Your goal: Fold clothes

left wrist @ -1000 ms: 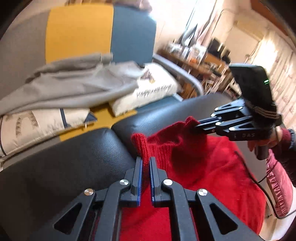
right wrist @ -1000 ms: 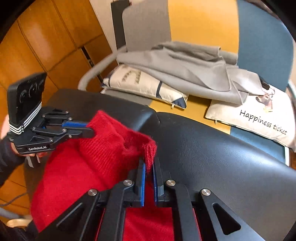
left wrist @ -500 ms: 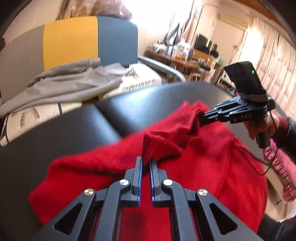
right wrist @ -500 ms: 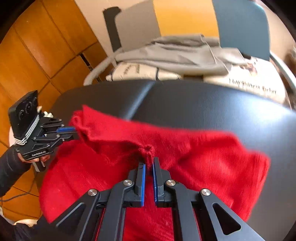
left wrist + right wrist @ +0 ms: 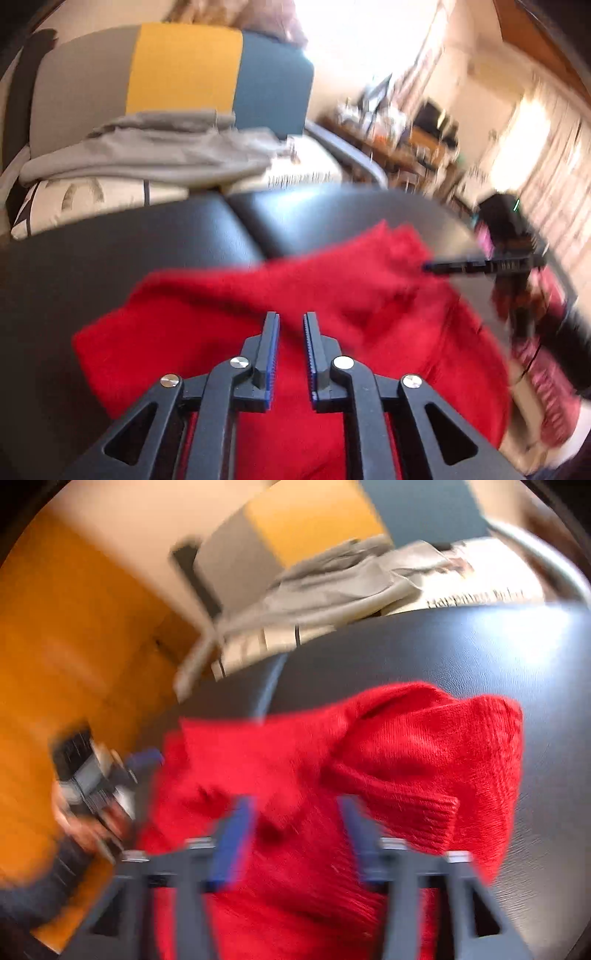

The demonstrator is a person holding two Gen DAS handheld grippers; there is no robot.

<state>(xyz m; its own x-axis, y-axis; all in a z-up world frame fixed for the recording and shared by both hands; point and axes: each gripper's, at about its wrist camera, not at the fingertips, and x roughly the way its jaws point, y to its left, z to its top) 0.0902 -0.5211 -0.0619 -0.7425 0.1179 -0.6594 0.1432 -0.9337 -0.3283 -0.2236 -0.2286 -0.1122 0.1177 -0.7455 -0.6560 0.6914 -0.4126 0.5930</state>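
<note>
Black leather seat point(image 5: 110, 258), fuzzy red knit sweater point(image 5: 295, 295)

Layout at the seat
Sweater point(image 5: 280, 295) lay on the seat point(image 5: 110, 251); behind it, cloth point(image 5: 147, 158) lay over cushions point(image 5: 92, 195).

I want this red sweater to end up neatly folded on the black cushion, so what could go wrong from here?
1. The red sweater lies bunched, one sleeve doubled over the body; a fold now would likely trap that lump.
2. Both the left tongs and the right tongs are open and hold nothing, and both views are blurred by motion, so a hasty regrasp may pinch several layers.
</note>
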